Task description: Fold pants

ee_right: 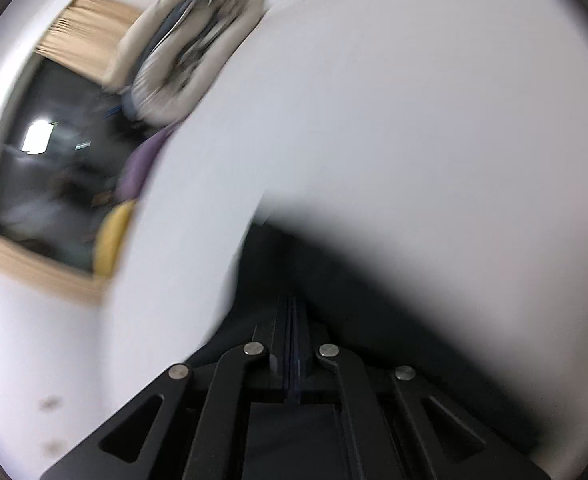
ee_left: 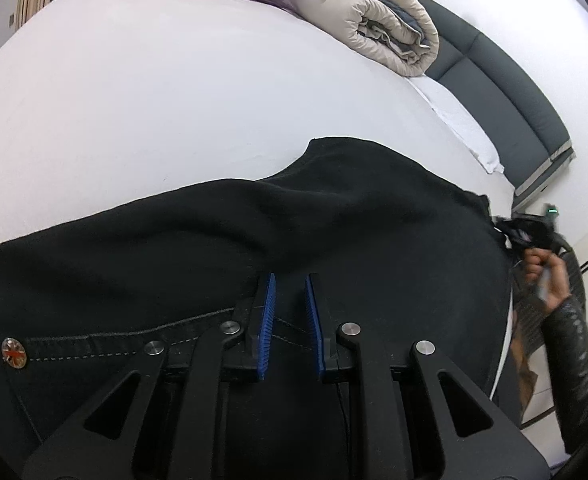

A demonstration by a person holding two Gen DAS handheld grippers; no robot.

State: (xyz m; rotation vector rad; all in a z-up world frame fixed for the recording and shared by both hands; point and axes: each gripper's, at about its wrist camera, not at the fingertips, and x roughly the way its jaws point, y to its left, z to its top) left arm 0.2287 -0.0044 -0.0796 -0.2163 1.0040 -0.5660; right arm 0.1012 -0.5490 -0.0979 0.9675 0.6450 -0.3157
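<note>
Two grippers are set on the black denim pants [ee_left: 334,216], which are spread across the white bed sheet [ee_left: 154,92]. The left gripper [ee_left: 289,300] is clamped on the waistband by the stitched seam, near the metal button [ee_left: 13,353]. The right gripper [ee_right: 292,320] is seen pressed nearly together in a blurred view, dark cloth around it; whether fabric is pinched cannot be told. A fold is judged to be starting. Next, both held edges need lifting together and carrying over evenly.

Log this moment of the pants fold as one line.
stage: gripping black pants on white bed | left gripper: fingers around waistband fabric | right gripper: fingers together, view blurred
</note>
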